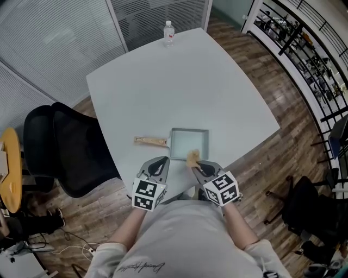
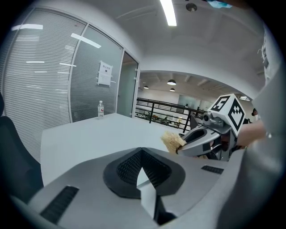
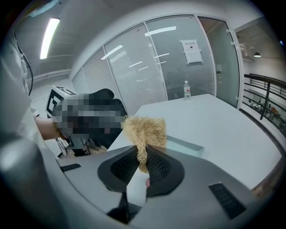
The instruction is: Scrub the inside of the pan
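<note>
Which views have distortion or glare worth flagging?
Head view: table edges bow, lighting even. Left gripper view: fisheye, dark corners, ceiling strip light blown out. Right gripper view: same dark corners, scrubber in focus.

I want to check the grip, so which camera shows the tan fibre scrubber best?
The right gripper view: the scrubber fills the middle, pinched between the right tool's jaws. The head view shows it small, at the pan's near edge; the left gripper view shows it from the side, at that tool's tip.
</note>
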A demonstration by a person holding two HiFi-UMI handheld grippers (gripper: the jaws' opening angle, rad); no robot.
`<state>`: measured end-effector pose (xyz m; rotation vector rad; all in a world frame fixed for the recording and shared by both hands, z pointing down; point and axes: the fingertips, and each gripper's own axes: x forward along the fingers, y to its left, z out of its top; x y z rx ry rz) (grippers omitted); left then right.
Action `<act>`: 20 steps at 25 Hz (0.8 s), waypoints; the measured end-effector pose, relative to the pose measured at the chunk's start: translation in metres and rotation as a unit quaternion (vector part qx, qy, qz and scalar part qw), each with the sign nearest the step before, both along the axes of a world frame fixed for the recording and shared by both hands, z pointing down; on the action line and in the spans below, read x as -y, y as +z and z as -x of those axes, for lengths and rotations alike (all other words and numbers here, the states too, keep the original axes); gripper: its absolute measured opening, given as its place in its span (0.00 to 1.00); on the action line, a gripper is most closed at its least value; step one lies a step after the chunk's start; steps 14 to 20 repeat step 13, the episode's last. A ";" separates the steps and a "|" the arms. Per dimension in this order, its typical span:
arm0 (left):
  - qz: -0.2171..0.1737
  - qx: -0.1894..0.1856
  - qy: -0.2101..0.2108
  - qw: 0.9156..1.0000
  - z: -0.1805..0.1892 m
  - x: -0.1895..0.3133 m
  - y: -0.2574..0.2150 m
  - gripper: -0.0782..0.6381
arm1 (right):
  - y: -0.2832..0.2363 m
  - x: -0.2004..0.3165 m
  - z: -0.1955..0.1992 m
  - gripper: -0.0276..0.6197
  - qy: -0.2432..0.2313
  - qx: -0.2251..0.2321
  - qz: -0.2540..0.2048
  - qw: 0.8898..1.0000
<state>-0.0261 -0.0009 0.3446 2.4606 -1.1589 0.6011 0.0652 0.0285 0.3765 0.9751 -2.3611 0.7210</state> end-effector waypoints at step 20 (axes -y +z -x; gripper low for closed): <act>-0.004 0.003 -0.001 1.000 0.002 0.002 -0.002 0.12 | -0.001 0.001 -0.001 0.13 0.003 0.001 -0.005 1.000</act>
